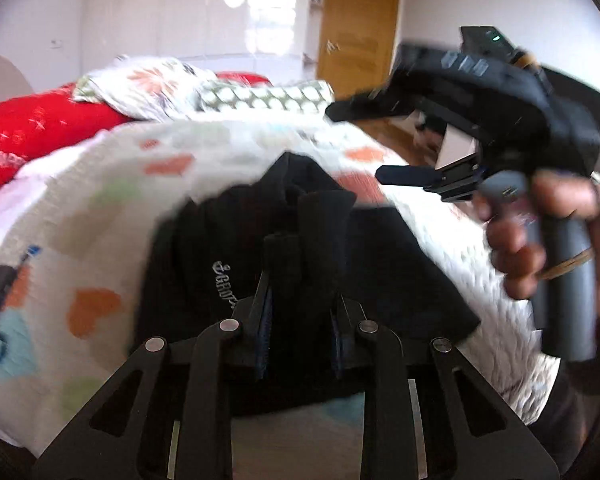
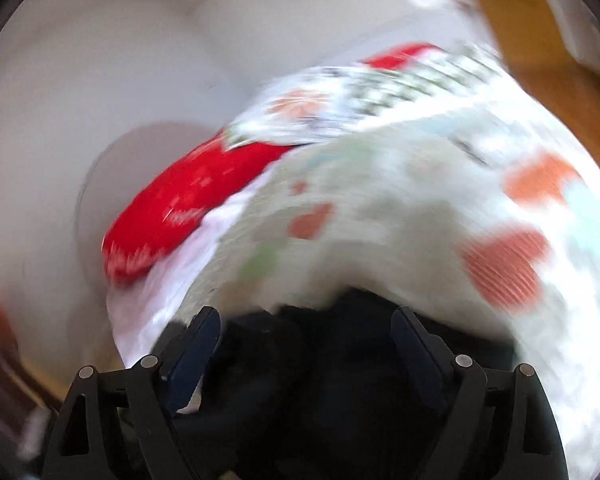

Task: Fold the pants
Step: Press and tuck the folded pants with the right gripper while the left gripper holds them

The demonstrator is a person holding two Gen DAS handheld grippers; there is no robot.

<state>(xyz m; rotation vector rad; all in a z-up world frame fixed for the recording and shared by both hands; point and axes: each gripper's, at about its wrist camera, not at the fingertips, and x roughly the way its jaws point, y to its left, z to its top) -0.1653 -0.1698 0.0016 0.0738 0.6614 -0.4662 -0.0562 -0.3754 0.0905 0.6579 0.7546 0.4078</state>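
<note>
Black pants (image 1: 228, 248) with a small white logo lie bunched on the bed quilt (image 1: 120, 200). In the left wrist view my left gripper (image 1: 302, 292) is shut on a raised fold of the black cloth. Up and to its right, a hand (image 1: 516, 248) holds my right gripper (image 1: 380, 140) above the quilt with its jaws spread and nothing between them. The right wrist view is blurred. There the right gripper (image 2: 308, 336) stands wide open just over the pants (image 2: 332, 380), its pads clear of the cloth.
The quilt (image 2: 380, 220) is white with orange, green and blue patches. A red pillow (image 1: 32, 132) and patterned pillows (image 1: 156, 84) lie at the head of the bed. Behind are a white wall and a wooden door (image 1: 356, 32). Wooden floor shows right of the bed.
</note>
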